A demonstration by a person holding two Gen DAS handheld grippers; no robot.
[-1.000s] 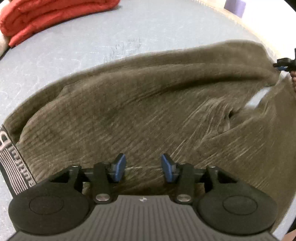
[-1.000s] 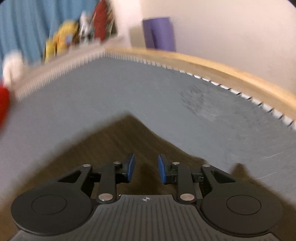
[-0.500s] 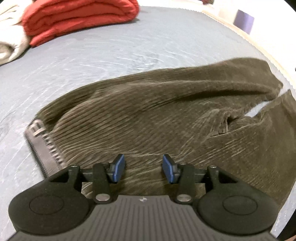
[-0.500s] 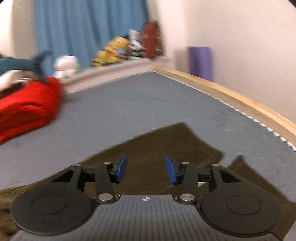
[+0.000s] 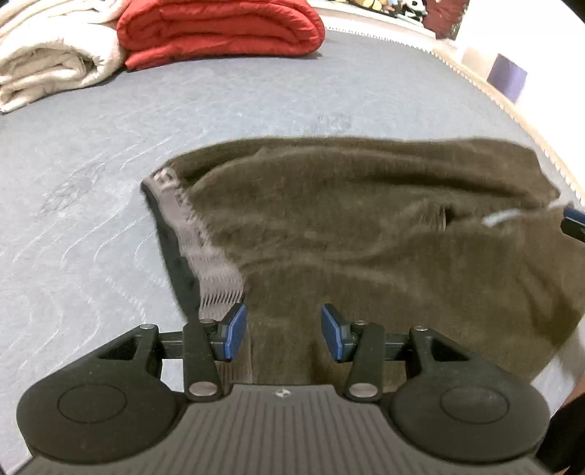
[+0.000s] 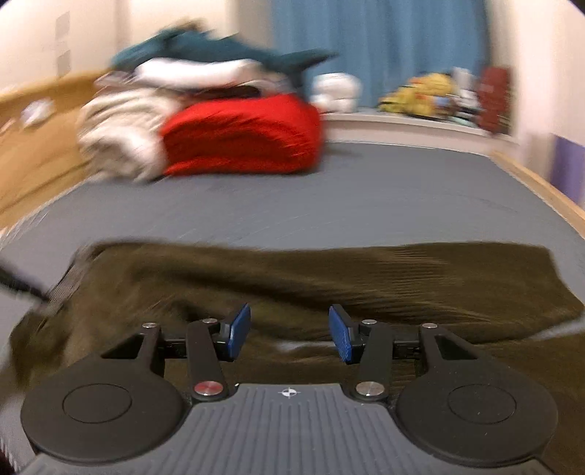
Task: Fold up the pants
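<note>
Okay, brown corduroy pants (image 5: 365,226) lie spread across the grey bed (image 5: 219,109), roughly in its near half, waistband end to the left in the left wrist view. The grey patterned elastic waistband (image 5: 204,248) shows along that left edge, turned up a bit. Fabric is rumpled, with folds running across it and a small slit or pocket opening near the right side. A pale tag or bit of lining shows near the right edge, too blurred to tell which.

Left gripper (image 5: 283,330) sits over the pants just right of the waistband, fingers about half open, blue pads (image 5: 234,330) apart with cloth under the gap; the pads are not pressing on anything, nothing held.

Right gripper (image 6: 289,330) hovers low over the pants (image 6: 365,285) nearer the middle, also about half open. Its fingers have just been opening, and nothing is gripped between them; cloth only lies below.

Far end of the bed: folded red blanket (image 5: 219,29) beside a folded cream blanket (image 5: 51,58), touching each other. The right wrist view is motion-blurred; a teal plush thing (image 6: 219,47) lies on top of that pile. Blue curtain (image 6: 384,40) behind, small toys (image 6: 431,91) on a ledge. Wooden bed frame (image 6: 537,182) runs along the right side, a purple object (image 5: 508,76) beyond it.
</note>
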